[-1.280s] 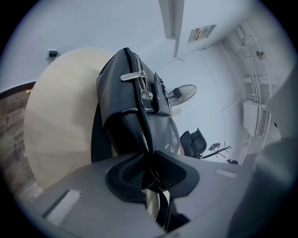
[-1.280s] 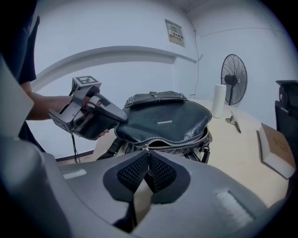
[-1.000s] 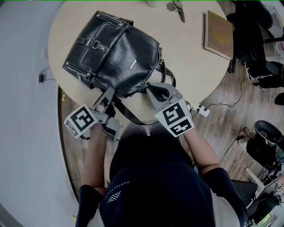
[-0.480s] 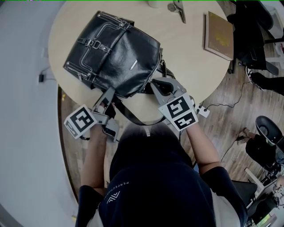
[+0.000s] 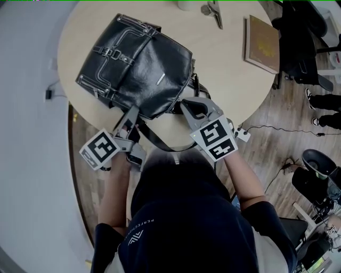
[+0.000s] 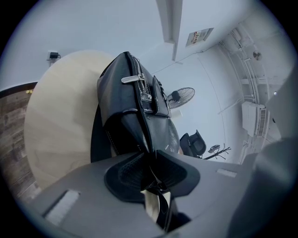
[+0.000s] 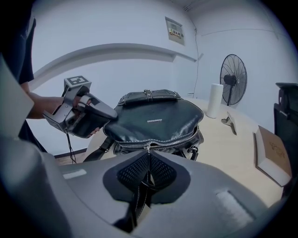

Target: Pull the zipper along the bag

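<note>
A black leather bag (image 5: 136, 64) lies flat on the round table (image 5: 224, 74), its zippered top towards me. My left gripper (image 5: 130, 113) clamps the bag's near left corner (image 6: 135, 102); its jaws are opening slightly, with the leather edge still pressed between the pads (image 6: 135, 174). My right gripper (image 5: 184, 104) is shut on the black leather pull tab of the zipper slider (image 7: 148, 148), at the middle of the silver zipper line. In the right gripper view the bag (image 7: 153, 118) fills the centre, with the right gripper (image 7: 148, 162) just before it and the left gripper (image 7: 109, 116) at its left end.
A brown book (image 5: 262, 41) lies at the table's right edge, a metal clip (image 5: 213, 10) at the far side, and a white roll (image 7: 214, 100) behind the bag. A standing fan (image 7: 232, 74) and black chairs (image 5: 298, 37) stand off the table. The bag's strap (image 5: 160, 141) hangs over the near edge.
My right gripper has shifted a little to the right along the bag's near edge with the tab in it. The left gripper has barely moved. The bag lies as before.
</note>
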